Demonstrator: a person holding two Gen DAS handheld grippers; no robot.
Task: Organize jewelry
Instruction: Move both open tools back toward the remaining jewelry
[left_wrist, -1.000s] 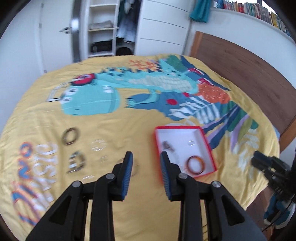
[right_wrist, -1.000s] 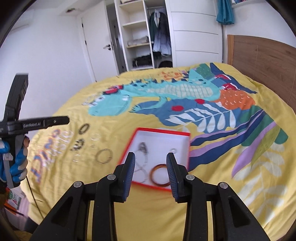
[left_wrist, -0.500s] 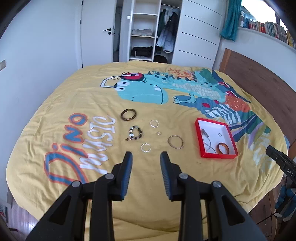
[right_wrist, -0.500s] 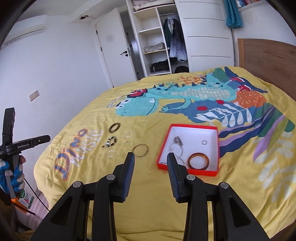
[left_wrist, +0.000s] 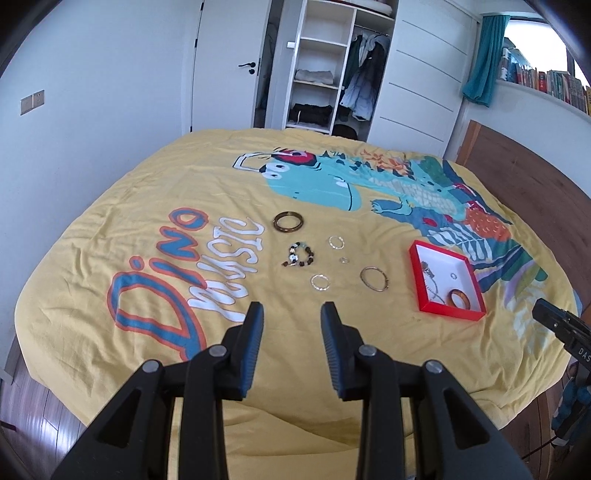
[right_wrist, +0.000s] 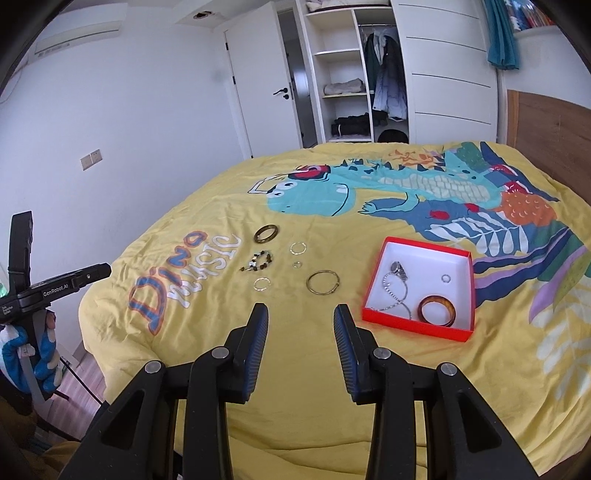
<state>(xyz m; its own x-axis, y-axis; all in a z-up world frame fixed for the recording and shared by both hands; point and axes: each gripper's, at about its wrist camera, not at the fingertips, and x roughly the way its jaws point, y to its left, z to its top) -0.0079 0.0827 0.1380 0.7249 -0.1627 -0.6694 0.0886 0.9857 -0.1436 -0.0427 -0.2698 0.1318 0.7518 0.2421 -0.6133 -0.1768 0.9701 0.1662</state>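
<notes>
A red box (right_wrist: 464, 254) (left_wrist: 417, 277) with a white inside lies on the yellow bedspread; in it are an amber bangle (right_wrist: 437, 310), a silver chain (right_wrist: 395, 291) and a small ring (right_wrist: 446, 278). Left of the box lie a gold bangle (right_wrist: 323, 282) (left_wrist: 374, 278), a dark bangle (right_wrist: 266, 233) (left_wrist: 288, 221), a beaded bracelet (right_wrist: 258, 261) (left_wrist: 301, 254) and several small rings (left_wrist: 320, 282). My left gripper (left_wrist: 291, 317) and my right gripper (right_wrist: 300, 317) both hang open and empty, well back from the jewelry, near the bed's front edge.
The bed (left_wrist: 110, 229) fills the room's middle, with a wooden headboard (left_wrist: 535, 184) on the right. An open wardrobe (right_wrist: 347, 74) and a door (left_wrist: 229, 66) stand behind it. Wooden floor (left_wrist: 33, 402) shows past the bed's left edge.
Both grippers have pulled back from the jewelry and the box, which now look smaller and farther. The left one also swung leftward. Neither holds anything, before or now.
</notes>
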